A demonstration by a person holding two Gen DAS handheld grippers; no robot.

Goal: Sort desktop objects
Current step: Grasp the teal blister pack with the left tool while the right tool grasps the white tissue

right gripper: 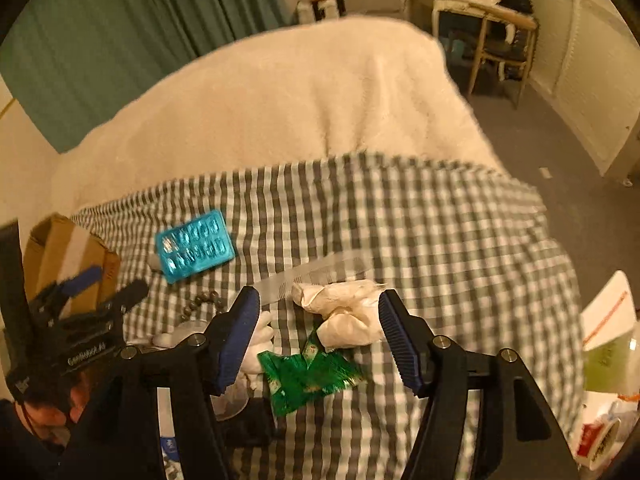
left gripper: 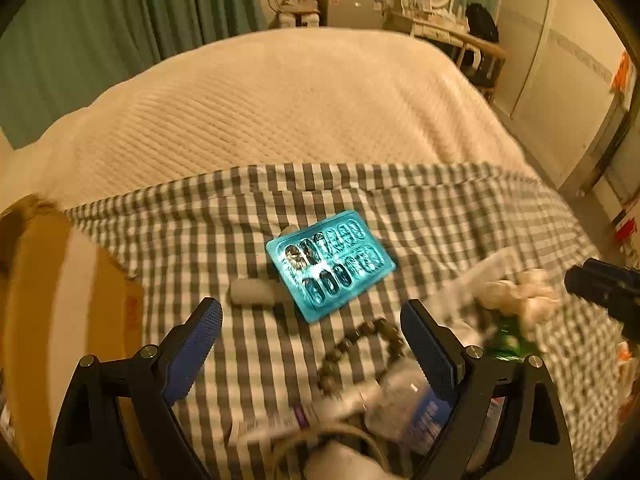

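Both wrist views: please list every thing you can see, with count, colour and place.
Nail box: 1, turquoise, on the checked cloth, middle.
Small tube: 1, grey-white, beside the nail box, partly under its edge.
Bead bracelet: 1, dark brown, nearer than the nail box.
Crumpled tissue: 1 pile, white, between the right gripper's fingers.
Wrapper: 1, green, just nearer than the tissue.
Comb: 1, clear, behind the tissue.
Cardboard box: 1, brown, left edge.
Checked cloth: 1, grey-white, over the cream blanket.
Left gripper: open.
Right gripper: open.
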